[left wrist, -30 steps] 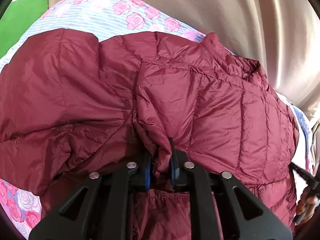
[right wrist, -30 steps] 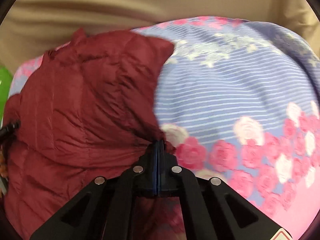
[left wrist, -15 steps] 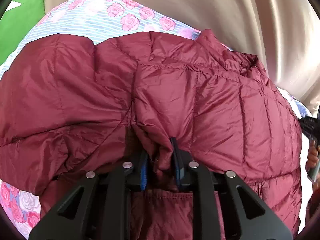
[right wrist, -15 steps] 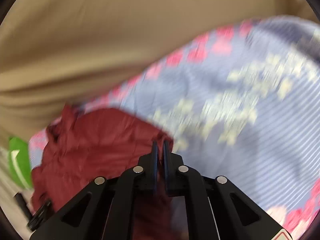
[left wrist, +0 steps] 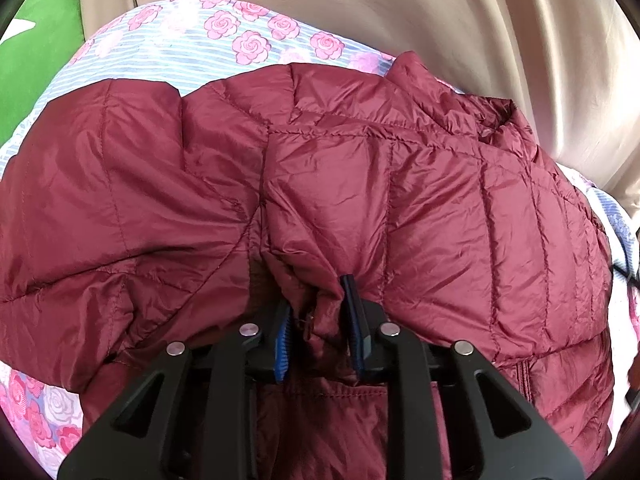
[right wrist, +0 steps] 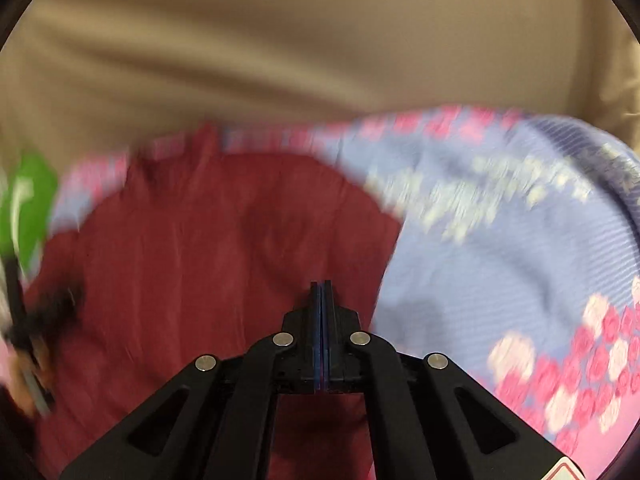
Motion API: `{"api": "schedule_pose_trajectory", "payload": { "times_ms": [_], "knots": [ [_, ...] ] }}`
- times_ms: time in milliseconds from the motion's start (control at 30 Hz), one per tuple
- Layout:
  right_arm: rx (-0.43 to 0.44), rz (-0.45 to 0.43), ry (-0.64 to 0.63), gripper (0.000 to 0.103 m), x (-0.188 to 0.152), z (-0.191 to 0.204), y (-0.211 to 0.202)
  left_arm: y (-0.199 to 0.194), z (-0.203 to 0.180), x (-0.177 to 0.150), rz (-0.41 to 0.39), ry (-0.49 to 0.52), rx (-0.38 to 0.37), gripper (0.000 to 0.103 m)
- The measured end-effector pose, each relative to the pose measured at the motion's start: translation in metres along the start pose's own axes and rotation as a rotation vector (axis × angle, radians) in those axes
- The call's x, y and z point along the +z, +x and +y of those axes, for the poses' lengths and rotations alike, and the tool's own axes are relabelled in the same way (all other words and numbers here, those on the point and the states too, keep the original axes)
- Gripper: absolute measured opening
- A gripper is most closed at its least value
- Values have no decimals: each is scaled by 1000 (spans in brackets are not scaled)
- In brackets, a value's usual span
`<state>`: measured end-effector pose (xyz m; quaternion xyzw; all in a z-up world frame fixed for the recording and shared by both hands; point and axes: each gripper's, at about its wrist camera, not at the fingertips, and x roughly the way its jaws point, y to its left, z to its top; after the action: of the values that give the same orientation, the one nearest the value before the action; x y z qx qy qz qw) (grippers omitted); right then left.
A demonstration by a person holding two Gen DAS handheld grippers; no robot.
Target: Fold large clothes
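Jacket: the maroon puffer jacket [left wrist: 400, 208] lies spread on the rose-print bedsheet [left wrist: 224, 44], collar toward the far right.
Left gripper [left wrist: 320, 320]: my jaws have eased apart since a second ago, yet a pinch of jacket fabric still sits between the pads, loosely held.
Right gripper [right wrist: 321, 320]: clenched on nothing; it has let its corner go and swung away, the view blurred.
Meaning: this fold looks laid; I judge the left release comes next.
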<state>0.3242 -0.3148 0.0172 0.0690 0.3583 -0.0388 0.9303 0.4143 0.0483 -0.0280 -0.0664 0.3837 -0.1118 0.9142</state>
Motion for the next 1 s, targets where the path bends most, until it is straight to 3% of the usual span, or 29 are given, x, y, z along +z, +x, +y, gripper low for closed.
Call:
{"api": "schedule_pose_trajectory", "payload": {
  "times_ms": [67, 233, 300, 367, 400, 467, 600, 667, 767, 867, 900, 967, 1000],
  "knots": [
    [-78, 85, -19, 0, -23, -2, 21, 0, 0, 0, -1, -3, -6, 25],
    [-134, 72, 15, 4, -39, 12, -5, -24, 12, -8, -28, -62, 21, 35],
    [-119, 56, -4, 4, -46, 28, -27, -46, 29, -14, -53, -119, 0, 47],
    [-91, 50, -31, 6, -63, 47, -48, -77, 60, -19, -96, -210, 3, 71],
    [-71, 46, -39, 8, -71, 55, -57, -96, 85, -22, -126, -275, 7, 76],
    [-31, 52, -57, 13, -92, 77, -74, -120, 126, -25, -157, -370, 61, 92],
    [3, 58, -99, 20, -121, 107, -88, -158, 247, -34, -173, -605, 224, 92],
    [-34, 41, -141, 24, -128, 116, -84, -169, 305, -45, -170, -739, 251, 92],
    [-14, 45, -149, 30, -138, 124, -84, -181, 380, -67, -179, -935, 269, 91],
    [-26, 59, -135, 31, -143, 124, -76, -188, 421, -78, -219, -1006, 224, 85],
    [-31, 59, -130, 32, -146, 124, -75, -188, 427, -76, -215, -1009, 230, 82],
    [-34, 52, -119, 33, -150, 122, -75, -186, 430, -70, -216, -982, 210, 58],
    [-38, 49, -120, 35, -150, 122, -74, -184, 429, -65, -207, -957, 193, 51]
  ]
}}
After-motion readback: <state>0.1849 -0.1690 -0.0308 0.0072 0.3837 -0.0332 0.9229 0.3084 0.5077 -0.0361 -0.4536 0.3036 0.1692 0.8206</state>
